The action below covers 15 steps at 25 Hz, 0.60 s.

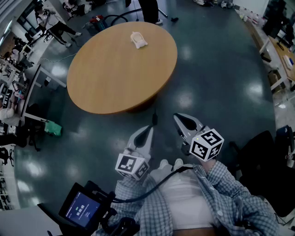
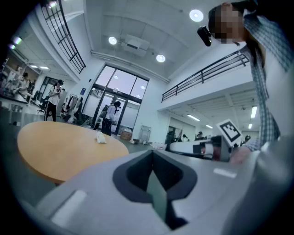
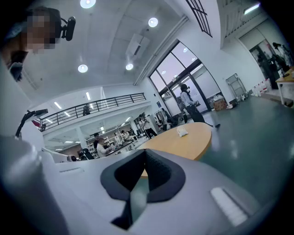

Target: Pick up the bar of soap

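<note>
The pale bar of soap (image 1: 138, 40) lies on the far part of a round wooden table (image 1: 115, 78). Both grippers are held low in front of the person's body, well short of the table and far from the soap. My left gripper (image 1: 150, 128) has its jaws closed together with nothing in them. My right gripper (image 1: 177, 117) is likewise shut and empty. In the left gripper view, the soap (image 2: 100, 138) shows small on the table (image 2: 59, 151) beyond the closed tips of the left gripper (image 2: 152, 152). The right gripper view has the soap (image 3: 183, 131) on the table (image 3: 183, 143) past the right gripper's tips (image 3: 145, 152).
Dark shiny floor (image 1: 207, 83) separates me from the table. Desks and seated people line the left side (image 1: 18, 92), and a green bag (image 1: 53, 128) lies there. A person stands beyond the table (image 1: 150, 11). A dark chair (image 1: 265, 161) is at my right, a screen device (image 1: 80, 209) lower left.
</note>
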Each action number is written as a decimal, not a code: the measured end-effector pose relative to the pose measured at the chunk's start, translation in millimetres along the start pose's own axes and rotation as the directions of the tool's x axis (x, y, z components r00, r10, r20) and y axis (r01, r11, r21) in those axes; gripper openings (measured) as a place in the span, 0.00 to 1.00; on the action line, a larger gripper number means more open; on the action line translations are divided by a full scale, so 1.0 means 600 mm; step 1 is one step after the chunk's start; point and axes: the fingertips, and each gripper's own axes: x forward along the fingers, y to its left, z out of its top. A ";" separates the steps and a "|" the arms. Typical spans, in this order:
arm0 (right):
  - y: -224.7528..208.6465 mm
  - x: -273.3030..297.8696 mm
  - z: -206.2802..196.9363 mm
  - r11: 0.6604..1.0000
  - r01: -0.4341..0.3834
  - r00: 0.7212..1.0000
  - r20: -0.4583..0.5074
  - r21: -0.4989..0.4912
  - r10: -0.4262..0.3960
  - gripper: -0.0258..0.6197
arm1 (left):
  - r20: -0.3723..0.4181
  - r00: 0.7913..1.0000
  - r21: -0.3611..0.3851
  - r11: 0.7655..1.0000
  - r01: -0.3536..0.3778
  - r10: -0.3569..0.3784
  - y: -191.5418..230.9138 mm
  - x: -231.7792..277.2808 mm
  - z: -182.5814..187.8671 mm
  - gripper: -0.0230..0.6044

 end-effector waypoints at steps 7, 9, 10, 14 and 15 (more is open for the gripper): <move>-0.007 -0.009 0.004 1.000 0.007 1.000 0.004 0.012 -0.007 0.05 | -0.010 1.000 0.004 1.000 0.008 -0.008 -0.010 0.007 0.000 0.03; -0.008 -0.010 0.004 1.000 0.008 1.000 0.007 0.014 -0.008 0.05 | -0.011 1.000 0.006 1.000 0.012 -0.011 -0.011 0.007 0.000 0.03; -0.007 -0.011 0.004 1.000 0.009 1.000 0.008 0.015 -0.009 0.05 | -0.012 1.000 0.007 1.000 0.013 -0.013 -0.011 0.007 0.000 0.03; -0.007 -0.011 0.007 1.000 0.010 1.000 0.009 0.013 -0.010 0.05 | -0.012 1.000 0.005 1.000 0.012 -0.012 -0.010 0.007 0.000 0.03; -0.008 -0.011 0.008 1.000 0.009 1.000 0.009 0.013 -0.009 0.05 | -0.012 1.000 0.005 1.000 0.011 -0.011 -0.010 0.008 0.001 0.03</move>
